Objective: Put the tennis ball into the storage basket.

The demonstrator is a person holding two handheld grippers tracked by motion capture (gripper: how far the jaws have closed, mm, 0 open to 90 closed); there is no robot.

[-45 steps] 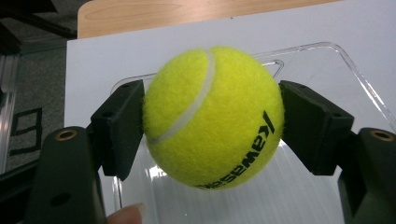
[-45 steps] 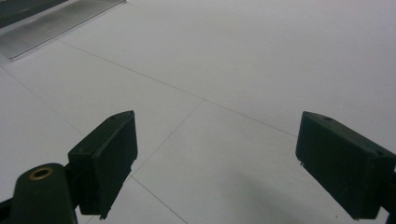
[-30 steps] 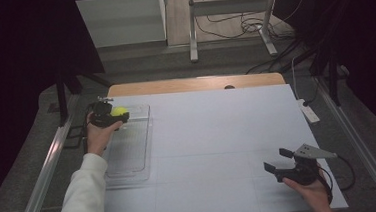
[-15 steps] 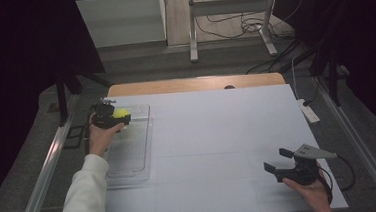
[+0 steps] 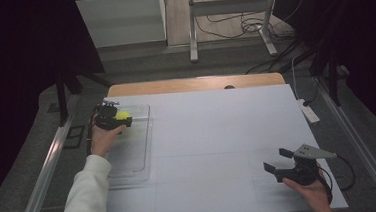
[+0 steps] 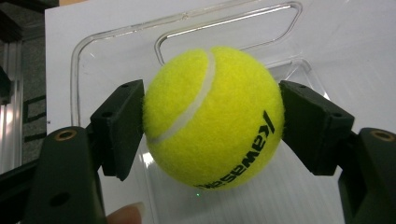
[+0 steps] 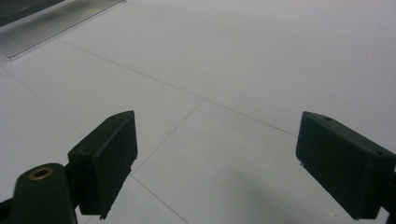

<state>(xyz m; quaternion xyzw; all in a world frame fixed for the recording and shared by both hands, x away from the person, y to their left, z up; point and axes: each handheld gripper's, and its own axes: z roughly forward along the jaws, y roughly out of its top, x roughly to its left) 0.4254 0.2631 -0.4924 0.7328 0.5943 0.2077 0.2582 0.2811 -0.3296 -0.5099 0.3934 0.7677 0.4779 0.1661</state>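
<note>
Gripping tennis ball btwn both jaws, left hand-held gripper holds it above far end of clear tray at counter's left, w/ right hand-held gripper open, well apart, near-right.

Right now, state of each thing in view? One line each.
Ball: clamped between the left jaws, held over the tray.
Tray: clear, nothing lying in it, flat on the table at the left.
Left gripper: shut on the ball.
Right gripper: open, jaws wide apart, nothing between them, over bare table.
</note>
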